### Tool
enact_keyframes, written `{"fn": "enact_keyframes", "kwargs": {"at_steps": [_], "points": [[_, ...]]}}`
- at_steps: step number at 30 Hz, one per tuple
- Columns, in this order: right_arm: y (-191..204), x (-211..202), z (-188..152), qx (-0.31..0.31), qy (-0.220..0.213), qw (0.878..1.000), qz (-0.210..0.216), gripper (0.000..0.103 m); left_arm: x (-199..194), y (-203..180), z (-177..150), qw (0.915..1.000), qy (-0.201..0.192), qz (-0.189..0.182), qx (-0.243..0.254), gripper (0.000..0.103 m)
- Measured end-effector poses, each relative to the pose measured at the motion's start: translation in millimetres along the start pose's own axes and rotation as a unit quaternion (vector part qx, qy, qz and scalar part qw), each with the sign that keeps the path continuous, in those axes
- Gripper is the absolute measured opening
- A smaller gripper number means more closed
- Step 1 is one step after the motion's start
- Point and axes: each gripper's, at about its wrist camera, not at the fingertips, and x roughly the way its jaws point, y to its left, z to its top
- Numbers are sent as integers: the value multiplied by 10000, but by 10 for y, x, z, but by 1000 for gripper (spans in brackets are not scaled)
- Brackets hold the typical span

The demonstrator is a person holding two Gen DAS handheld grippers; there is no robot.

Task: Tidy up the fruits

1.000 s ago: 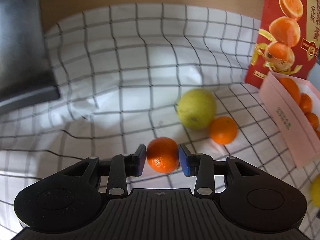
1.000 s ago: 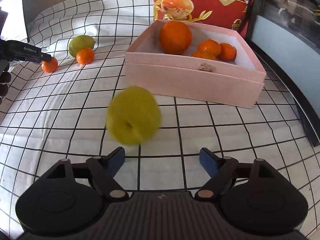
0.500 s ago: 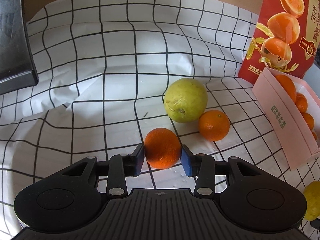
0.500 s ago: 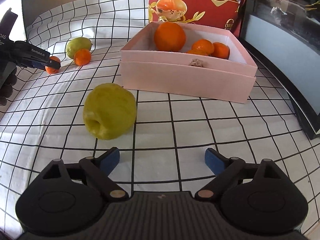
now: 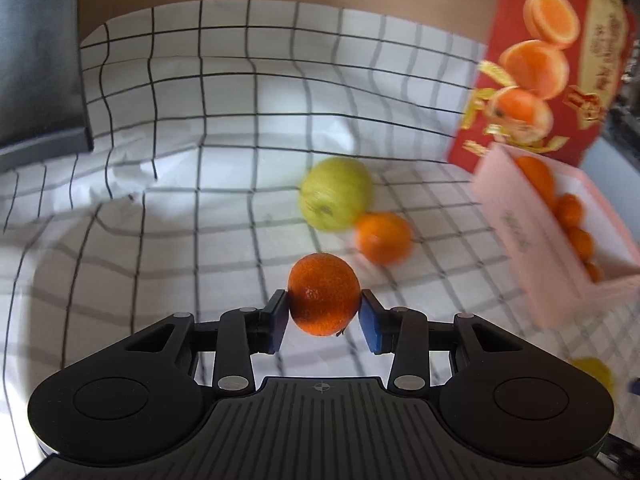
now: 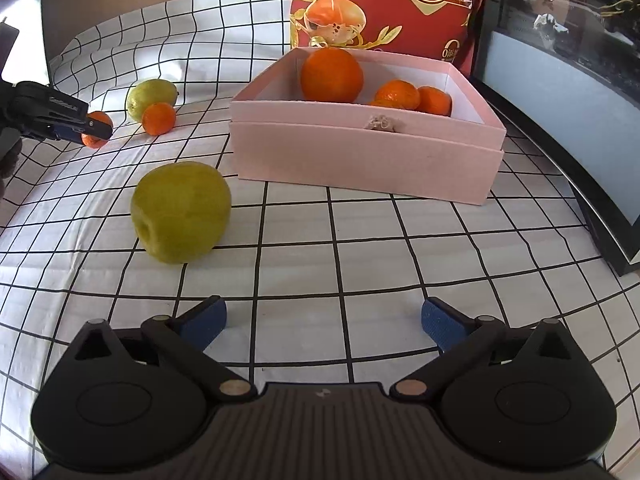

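My left gripper (image 5: 323,320) has its blue pads pressed on a small mandarin (image 5: 324,294) and its jaws are still closing; the fruit hangs clear of the checked cloth. The right wrist view shows that gripper (image 6: 94,130) at the far left with the mandarin (image 6: 98,120) in it. My right gripper (image 6: 324,320) is low over the cloth, jaws opening wide, nothing between them. A yellow-green apple (image 6: 182,212) lies ahead and to its left. The pink box (image 6: 360,152) holds a big orange (image 6: 332,75) and several mandarins.
A green fruit (image 5: 336,194) and a loose mandarin (image 5: 383,237) lie touching on the cloth, left of the box. A red snack bag (image 6: 384,4) stands behind the box. A black-framed panel (image 6: 560,100) borders the right, a dark object (image 5: 36,60) the far left.
The left gripper has lifted the mandarin off the cloth and swung toward the box. The right jaws have spread wider, and the apple has settled on the cloth ahead-left of them.
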Motion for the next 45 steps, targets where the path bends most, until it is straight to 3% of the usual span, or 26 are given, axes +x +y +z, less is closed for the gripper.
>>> {"fn": "enact_keyframes", "kwargs": {"at_steps": [3, 7, 11, 15, 21, 37, 45], "points": [[1, 3, 17, -28, 67, 10000, 16, 103, -253, -178, -205, 9984, 104, -529, -167, 43], [-9, 28, 96, -55, 267, 9996, 99, 103, -427, -473, -540, 9921, 533, -1116, -211, 43], [35, 8, 188, 47, 208, 9996, 209, 95, -422, -586, -796, 9863, 925, -1290, -449, 43], [261, -38, 294, -405, -20, 9979, 497, 95, -426, -571, -856, 9875, 946, -1148, -516, 43], [503, 106, 366, -516, 131, 9958, 743, 95, -482, -469, -867, 9925, 745, -787, -567, 44], [471, 98, 284, -649, 257, 9957, 602, 95, -667, -440, -808, 9992, 213, -238, -253, 48], [389, 94, 209, -585, 414, 9963, 469, 95, -644, -503, -771, 9997, 193, -129, -65, 47]]}}
